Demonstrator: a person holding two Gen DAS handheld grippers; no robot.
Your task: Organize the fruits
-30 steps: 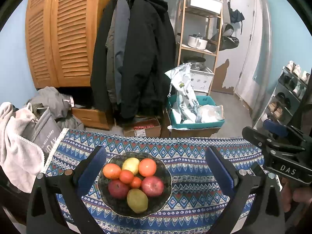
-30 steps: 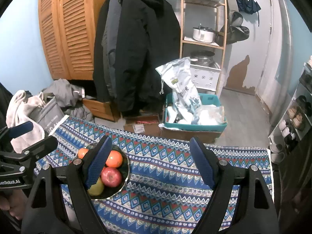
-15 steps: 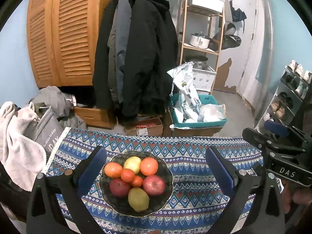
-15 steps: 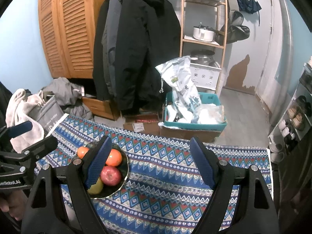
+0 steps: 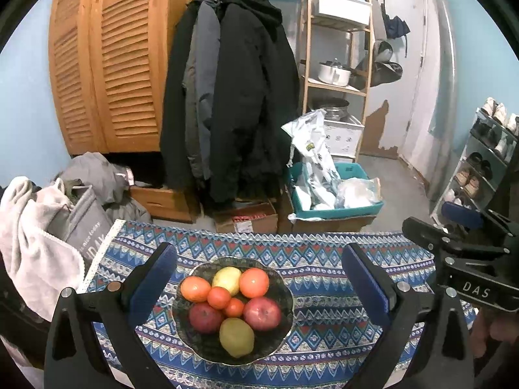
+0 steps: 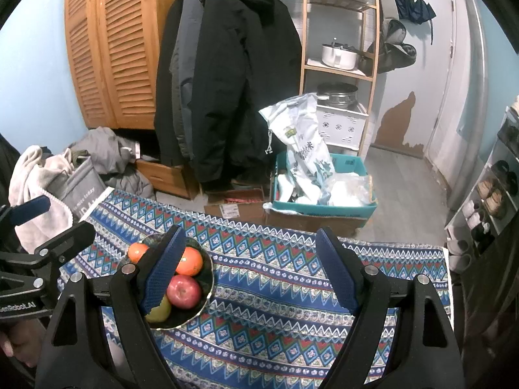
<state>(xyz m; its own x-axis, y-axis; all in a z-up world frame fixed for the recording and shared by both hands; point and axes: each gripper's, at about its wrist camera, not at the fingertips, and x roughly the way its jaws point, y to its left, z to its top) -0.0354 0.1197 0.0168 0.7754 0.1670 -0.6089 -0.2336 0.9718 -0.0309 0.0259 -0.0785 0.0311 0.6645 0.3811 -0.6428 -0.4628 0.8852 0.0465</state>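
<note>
A dark glass bowl sits on the patterned blue tablecloth, holding several fruits: oranges, red apples, yellow-green pears and small tomatoes. My left gripper is open and empty, hovering above with the bowl between its fingers. In the right wrist view the bowl lies at the left, partly hidden behind my left finger. My right gripper is open and empty over bare cloth. The right gripper also shows at the right edge of the left wrist view.
Beyond the table's far edge stand a teal box with bags, a cardboard box, hanging dark coats, a wooden wardrobe, a shelf rack and a shoe rack. Clothes and a grey bag lie left.
Both views have shifted slightly; the bowl sits a little further right and lower in the left wrist view. Both grippers stay open and the fruits have not moved.
</note>
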